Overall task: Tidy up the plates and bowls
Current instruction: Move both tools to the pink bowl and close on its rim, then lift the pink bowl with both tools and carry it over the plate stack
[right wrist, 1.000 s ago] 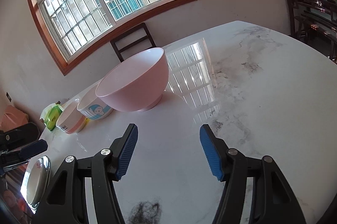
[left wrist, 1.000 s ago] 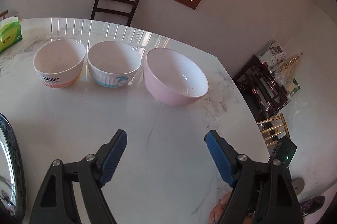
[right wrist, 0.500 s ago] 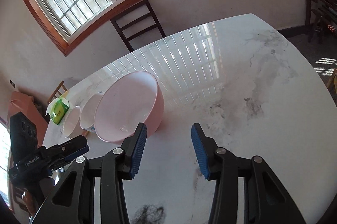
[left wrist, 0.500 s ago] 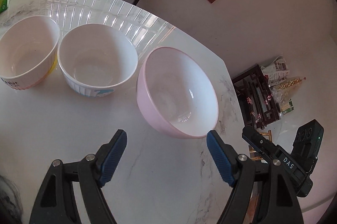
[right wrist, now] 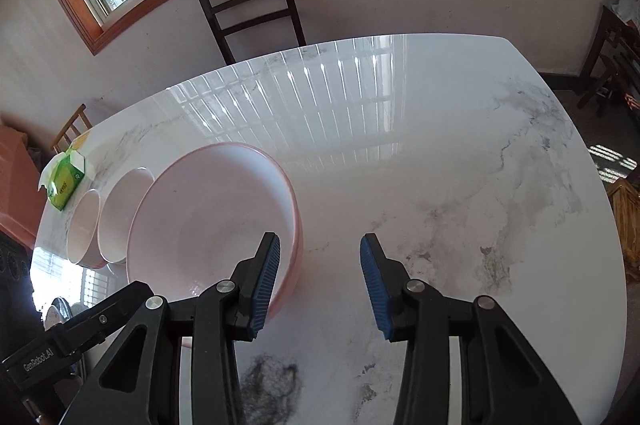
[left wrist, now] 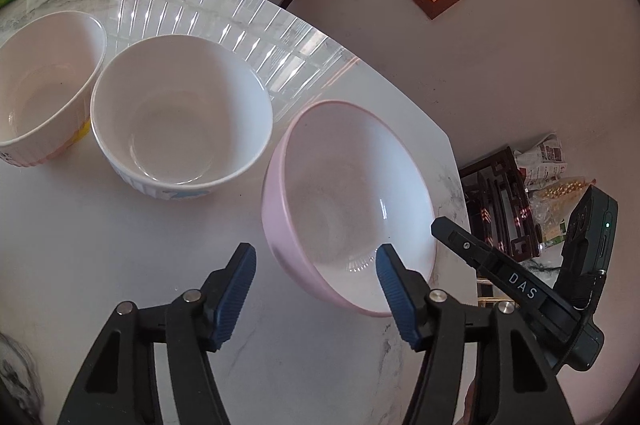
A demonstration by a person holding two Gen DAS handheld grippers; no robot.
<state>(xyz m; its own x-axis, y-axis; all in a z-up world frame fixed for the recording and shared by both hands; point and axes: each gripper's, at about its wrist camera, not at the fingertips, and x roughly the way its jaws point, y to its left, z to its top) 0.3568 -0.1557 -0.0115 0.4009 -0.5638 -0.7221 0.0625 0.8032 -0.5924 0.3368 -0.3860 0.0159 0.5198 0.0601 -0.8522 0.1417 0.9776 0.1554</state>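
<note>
Three bowls stand in a row on the white marble table [left wrist: 120, 265]. The large pink bowl [left wrist: 344, 201] is nearest, also in the right wrist view [right wrist: 208, 225]. Left of it stand a white bowl with a blue print [left wrist: 180, 117] and a pink-striped white bowl [left wrist: 44, 85]. My left gripper [left wrist: 312, 273] is open, its jaws astride the pink bowl's near rim. My right gripper [right wrist: 316, 269] is open, its left pad just over the pink bowl's right rim. A plate's edge [right wrist: 56, 309] shows at far left in the right wrist view.
A green tissue box [right wrist: 66, 181] sits at the table's far left corner. A dark wooden chair [right wrist: 252, 13] stands behind the table under the window. Dark furniture with bags [left wrist: 516, 193] stands on the floor past the table's right edge.
Both grippers have moved down and closer to the pink bowl. The left gripper's jaws now straddle its near rim and the right gripper has come up beside its right rim.
</note>
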